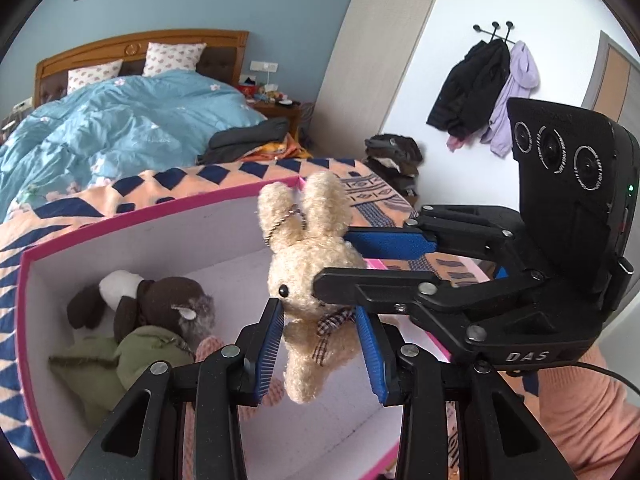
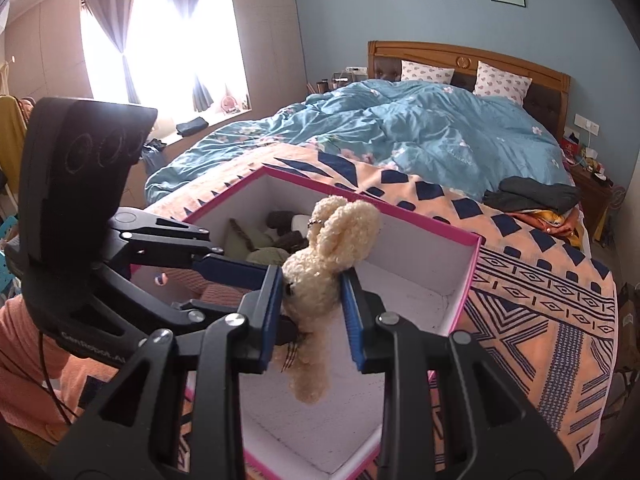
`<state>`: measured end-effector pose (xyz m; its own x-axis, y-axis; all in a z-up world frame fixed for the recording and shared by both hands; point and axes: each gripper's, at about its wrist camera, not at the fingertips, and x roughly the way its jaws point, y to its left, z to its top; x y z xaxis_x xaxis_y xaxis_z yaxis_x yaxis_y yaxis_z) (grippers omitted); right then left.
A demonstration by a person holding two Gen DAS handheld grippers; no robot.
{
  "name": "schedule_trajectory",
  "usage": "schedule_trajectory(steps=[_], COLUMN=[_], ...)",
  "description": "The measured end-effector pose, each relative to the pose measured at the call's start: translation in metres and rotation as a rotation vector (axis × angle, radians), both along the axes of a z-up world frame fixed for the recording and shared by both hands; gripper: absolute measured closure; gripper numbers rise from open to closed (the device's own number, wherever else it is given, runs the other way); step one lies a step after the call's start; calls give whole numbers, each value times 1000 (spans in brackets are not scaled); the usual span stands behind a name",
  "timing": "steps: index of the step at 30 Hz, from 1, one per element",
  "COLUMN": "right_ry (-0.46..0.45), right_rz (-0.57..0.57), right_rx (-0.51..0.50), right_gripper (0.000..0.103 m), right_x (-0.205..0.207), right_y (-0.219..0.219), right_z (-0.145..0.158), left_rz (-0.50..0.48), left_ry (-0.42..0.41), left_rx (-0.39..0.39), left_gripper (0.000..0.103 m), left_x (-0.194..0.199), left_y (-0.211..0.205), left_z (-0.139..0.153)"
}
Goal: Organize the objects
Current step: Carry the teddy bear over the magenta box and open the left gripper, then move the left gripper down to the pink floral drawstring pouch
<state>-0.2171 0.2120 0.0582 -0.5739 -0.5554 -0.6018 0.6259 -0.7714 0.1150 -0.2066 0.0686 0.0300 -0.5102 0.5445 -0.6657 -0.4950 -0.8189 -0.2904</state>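
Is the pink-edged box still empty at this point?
No. In the left wrist view the pink-edged box already holds a brown and green plush toy, while the cream plush rabbit is held above it.

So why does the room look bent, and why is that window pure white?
Both views use fisheye lenses, so the pink box's rim bows and dark corners frame each image. In the right wrist view the window is overexposed, washing out detail; the plush rabbit stays sharp.

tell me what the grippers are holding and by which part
Both hold the bunny above the box. The left gripper clamps its body below the bow; the right gripper clamps its head.
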Motion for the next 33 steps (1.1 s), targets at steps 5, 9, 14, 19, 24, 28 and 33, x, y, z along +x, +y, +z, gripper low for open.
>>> schedule_trajectory(steps=[5, 9, 14, 19, 24, 28, 33], right_ry=[-26, -33, -60, -65, -74, -81, -51], right_rz=[-23, -43, -100, -148, -161, -158, -143], right_rx=[9, 23, 57, 81, 65, 26, -40], right_gripper=[72, 72, 71, 70, 70, 70, 69], right_x=[-20, -31, -51, -56, -48, -34, -4], right_y=[4, 5, 6, 9, 14, 20, 30], right_z=[-9, -14, -24, -29, -29, -27, -15], left_rz=[4, 4, 25, 28, 30, 40, 19], left_ry=[-39, -51, -67, -71, -46, 2, 84], left_rx=[-36, -86, -147, -154, -135, -96, -43], left_gripper=[66, 67, 68, 67, 64, 54, 48], left_x=[-20, -27, -36, -34, -23, -6, 29], left_y=[6, 13, 17, 19, 15, 10, 2], left_z=[-5, -3, -7, -9, -4, 6, 22])
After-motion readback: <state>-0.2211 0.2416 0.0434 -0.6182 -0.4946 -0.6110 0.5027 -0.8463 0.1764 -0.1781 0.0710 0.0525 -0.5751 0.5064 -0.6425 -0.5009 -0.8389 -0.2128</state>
